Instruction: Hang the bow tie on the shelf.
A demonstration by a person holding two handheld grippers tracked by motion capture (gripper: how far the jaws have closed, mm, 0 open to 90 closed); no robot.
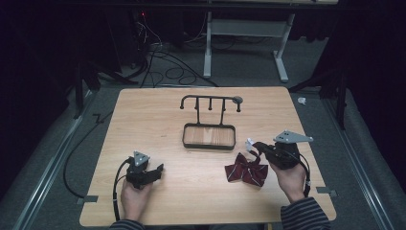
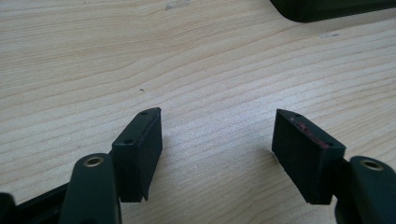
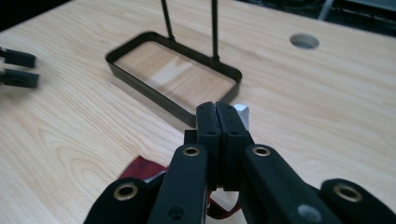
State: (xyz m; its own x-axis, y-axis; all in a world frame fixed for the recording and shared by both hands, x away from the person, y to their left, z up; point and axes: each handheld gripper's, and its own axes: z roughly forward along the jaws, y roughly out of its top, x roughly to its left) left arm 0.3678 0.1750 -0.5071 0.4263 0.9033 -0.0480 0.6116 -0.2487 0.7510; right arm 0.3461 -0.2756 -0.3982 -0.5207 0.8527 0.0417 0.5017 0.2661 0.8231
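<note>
A dark red bow tie (image 1: 246, 171) lies on the wooden table (image 1: 143, 120), right of centre. My right gripper (image 1: 256, 144) is at its far edge, jaws pressed together in the right gripper view (image 3: 217, 110). A small white piece (image 3: 242, 112) sticks out past the tips, and red fabric (image 3: 139, 168) hangs below them. My left gripper (image 1: 159, 168) rests low over bare wood at the front left, with its jaws wide apart and nothing between them (image 2: 217, 140). The left gripper's fingers (image 3: 17, 68) also appear far left in the right gripper view.
A black wire stand (image 1: 209, 101) with hook arms rises from a shallow black tray (image 1: 185, 136) at the table's middle; its rim (image 3: 140, 84) lies just beyond my right gripper. A round hole (image 3: 304, 41) is in the tabletop behind it. Cables and a table frame lie on the floor beyond.
</note>
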